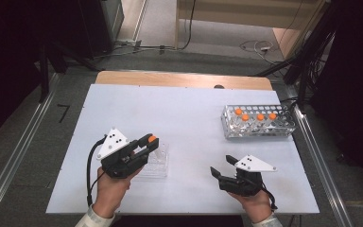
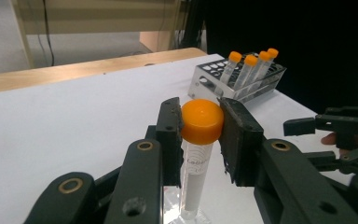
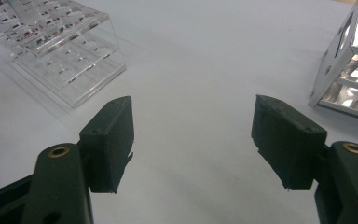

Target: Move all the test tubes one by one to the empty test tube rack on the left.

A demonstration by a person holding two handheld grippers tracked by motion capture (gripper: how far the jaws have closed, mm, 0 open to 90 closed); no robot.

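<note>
The tube (image 2: 196, 172) is a slim, clear plastic vial with an orange screw cap (image 2: 202, 120), smooth and domed on top. Its wall is see-through in the upper part, where faint grey printed lettering runs around it, and whitish lower down; the base narrows toward a point. It stands upright, its lower end in the clear acrylic rack (image 1: 157, 163) on the left side of the white table (image 1: 179, 118).

The left gripper (image 2: 201, 122) is clamped on the tube: its two black pads press the orange cap from either side, and the cap fills the gap between them. In the high view this gripper (image 1: 150, 140) reaches in from the near left, held in the person's left hand (image 1: 111, 184), with its grey three-cornered plate on top and a black cable looping down its side.

The clear rack under it is a low, boxy block of transparent plates pierced with rows of round holes; in the right gripper view (image 3: 60, 44) it lies at the upper left.

The right gripper (image 3: 193, 133) has its jaws wide apart with nothing between them, only bare table beneath. In the high view it (image 1: 223, 166) sits at the near right in the right hand (image 1: 256, 204), well apart from the tube.

At the far right of the table stands a metal rack (image 1: 257, 124) with perforated sides, holding four more orange-capped tubes (image 1: 255, 116) in a row.
</note>
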